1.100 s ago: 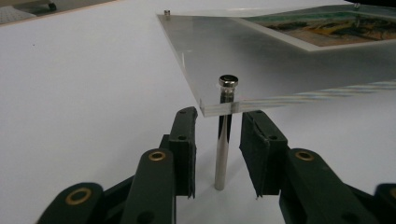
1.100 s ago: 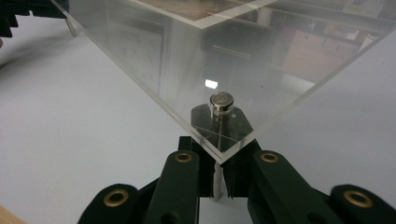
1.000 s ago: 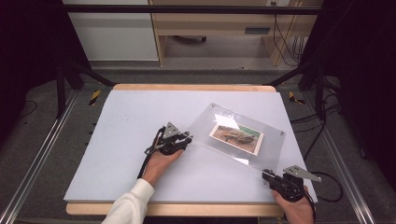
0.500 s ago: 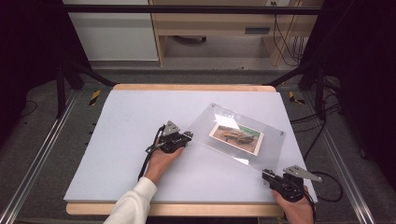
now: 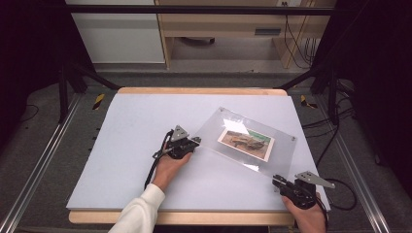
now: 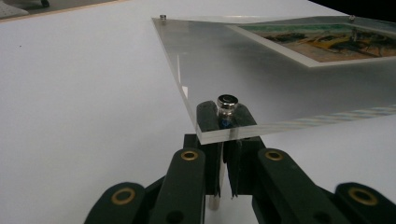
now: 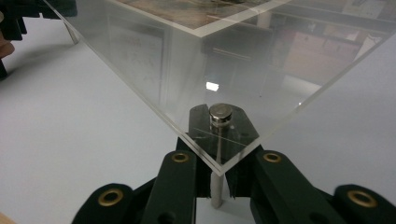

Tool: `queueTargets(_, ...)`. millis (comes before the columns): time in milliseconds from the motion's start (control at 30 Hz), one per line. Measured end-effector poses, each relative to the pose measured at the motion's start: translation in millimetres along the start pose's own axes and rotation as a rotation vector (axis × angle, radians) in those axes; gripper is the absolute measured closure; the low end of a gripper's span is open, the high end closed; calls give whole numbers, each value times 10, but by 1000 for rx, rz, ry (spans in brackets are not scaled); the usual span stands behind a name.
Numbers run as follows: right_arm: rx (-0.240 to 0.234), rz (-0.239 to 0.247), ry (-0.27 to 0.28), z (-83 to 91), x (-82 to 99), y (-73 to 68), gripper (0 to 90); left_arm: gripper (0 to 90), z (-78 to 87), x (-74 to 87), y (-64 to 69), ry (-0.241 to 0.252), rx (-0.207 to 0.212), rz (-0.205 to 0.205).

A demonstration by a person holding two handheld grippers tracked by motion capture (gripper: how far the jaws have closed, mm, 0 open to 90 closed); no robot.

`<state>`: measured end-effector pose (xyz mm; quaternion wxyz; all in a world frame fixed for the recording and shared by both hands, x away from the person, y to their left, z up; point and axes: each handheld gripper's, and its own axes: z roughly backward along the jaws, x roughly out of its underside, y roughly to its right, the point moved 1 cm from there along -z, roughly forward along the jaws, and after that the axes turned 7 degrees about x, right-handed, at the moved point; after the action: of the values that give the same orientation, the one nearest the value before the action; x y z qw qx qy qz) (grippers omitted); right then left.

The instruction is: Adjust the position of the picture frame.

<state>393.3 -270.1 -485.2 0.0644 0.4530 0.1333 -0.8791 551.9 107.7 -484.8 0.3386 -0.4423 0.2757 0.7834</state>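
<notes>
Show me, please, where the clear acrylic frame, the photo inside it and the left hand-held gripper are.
clear acrylic frame [image 5: 209, 131], high view, bare left part of the panel.
photo [image 5: 246, 142], high view, its middle.
left hand-held gripper [image 5: 196, 141], high view, between its fingertips.

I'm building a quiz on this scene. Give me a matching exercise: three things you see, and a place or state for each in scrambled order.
Things:
1. left gripper
2. right gripper
3. colour picture print

Places or states:
A. sandwiched inside the clear acrylic frame
B. at the frame's near corner, by the white table's front edge
C. at the frame's left corner, mid-table

Pairs: 1-C, 2-B, 3-A
</notes>
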Motion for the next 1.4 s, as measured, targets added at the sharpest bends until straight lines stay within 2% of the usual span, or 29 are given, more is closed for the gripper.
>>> queueTargets(200,19,34,7,4,-10,-19,851,846,3,-6,13,0,-9,-16)
queueTargets(367,27,45,28,33,-34,-15,853,848,44,-39,34,22,5,-25)
queueTargets(467,25,45,46,57,-55,-2,853,848,74,-55,48,31,11,-30)
queueTargets(733,-4,57,93,91,-133,-40,847,848,212,-101,50,84,-12,-44)
queueTargets(1033,-39,85,119,21,-261,-168,833,847,521,-160,-5,140,-60,-53)
queueTargets(1200,-74,103,127,-70,-365,-287,827,846,725,-154,-64,152,-89,-50)
queueTargets(1400,-99,116,130,-143,-457,-382,822,844,893,-135,-122,165,-113,-40)
